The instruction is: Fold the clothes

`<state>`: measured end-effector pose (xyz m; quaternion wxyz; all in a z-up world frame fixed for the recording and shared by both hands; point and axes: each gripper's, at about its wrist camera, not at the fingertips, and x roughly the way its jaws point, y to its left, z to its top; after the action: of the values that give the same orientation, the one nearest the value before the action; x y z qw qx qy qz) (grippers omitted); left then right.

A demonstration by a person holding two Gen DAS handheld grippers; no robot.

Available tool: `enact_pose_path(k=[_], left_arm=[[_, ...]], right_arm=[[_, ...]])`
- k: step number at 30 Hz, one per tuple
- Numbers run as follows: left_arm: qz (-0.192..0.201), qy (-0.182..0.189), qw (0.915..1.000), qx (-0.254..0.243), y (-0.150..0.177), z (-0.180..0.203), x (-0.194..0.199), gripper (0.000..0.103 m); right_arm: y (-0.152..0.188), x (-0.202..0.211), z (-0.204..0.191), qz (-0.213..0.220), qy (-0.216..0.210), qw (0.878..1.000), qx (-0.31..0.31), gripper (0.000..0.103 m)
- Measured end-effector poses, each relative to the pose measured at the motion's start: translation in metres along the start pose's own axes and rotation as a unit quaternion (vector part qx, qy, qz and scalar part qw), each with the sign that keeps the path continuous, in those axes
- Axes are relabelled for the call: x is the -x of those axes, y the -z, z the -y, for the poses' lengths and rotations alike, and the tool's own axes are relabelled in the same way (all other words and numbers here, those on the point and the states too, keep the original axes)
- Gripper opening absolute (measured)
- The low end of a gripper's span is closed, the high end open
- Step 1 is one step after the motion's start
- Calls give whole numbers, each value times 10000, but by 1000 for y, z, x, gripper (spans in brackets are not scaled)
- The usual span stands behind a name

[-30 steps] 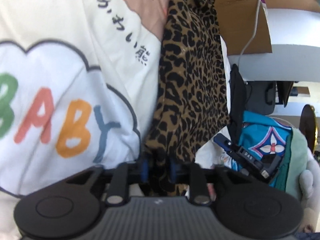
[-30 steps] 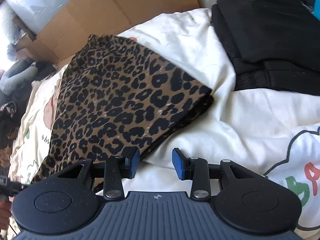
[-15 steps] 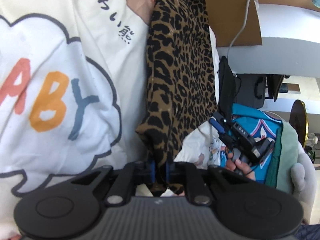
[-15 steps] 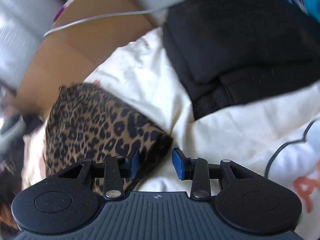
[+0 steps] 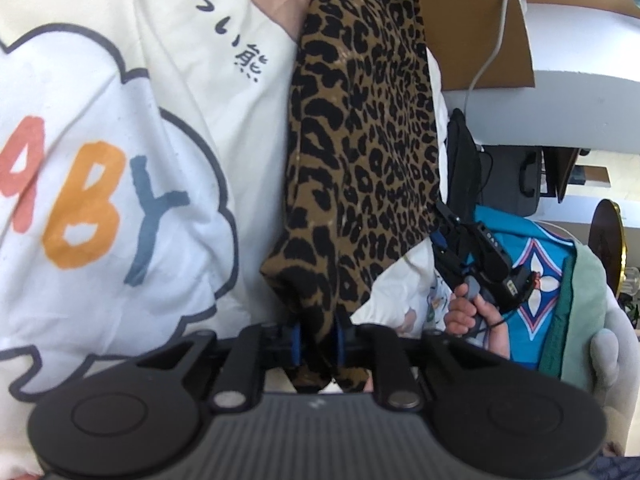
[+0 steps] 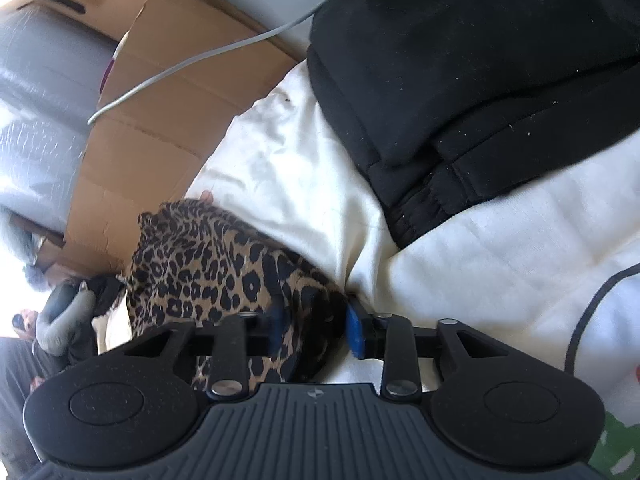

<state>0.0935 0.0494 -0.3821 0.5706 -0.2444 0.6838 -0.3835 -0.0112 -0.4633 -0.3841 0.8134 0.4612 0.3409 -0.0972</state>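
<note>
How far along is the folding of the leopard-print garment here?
Partly done: the brown leopard-print fabric garment already lies as a narrow folded strip on the white printed bedsheet. In hand: the left claw pinches one corner, jaws opening; the right claw is closing round another corner. Left: the next fold. A folded black garment lies nearby.

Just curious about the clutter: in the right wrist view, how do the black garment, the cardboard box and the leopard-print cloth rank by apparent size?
1. black garment, largest, though cut off by the frame.
2. cardboard box.
3. leopard-print cloth, smallest, partly hidden behind the hand-held gripper; box and cloth are fairly close.
</note>
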Motion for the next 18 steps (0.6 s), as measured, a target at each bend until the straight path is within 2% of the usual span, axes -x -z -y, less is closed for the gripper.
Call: enact_pose_path(k=[3,6,10,14,18], left_arm=[[33,-34,10000,8,1,-1,0,22],[67,-99,9999,33,2,0,-4,26],[41,-87,10000,19,2,1,-7,28],[-12,-69,10000,-7,3,1,-7,28],[-18,-67,10000,-4,3,0,-6,28]], right_arm=[[1,5,0,41,-23,10000,64,13],[1,12,-3,163,-54,9998,103,13],[2,20,-13,347,-61,9987,380,16],[0,17,-22,341,-120,9979,542,17],[-1,11,-23,263,4,9978,610,30]])
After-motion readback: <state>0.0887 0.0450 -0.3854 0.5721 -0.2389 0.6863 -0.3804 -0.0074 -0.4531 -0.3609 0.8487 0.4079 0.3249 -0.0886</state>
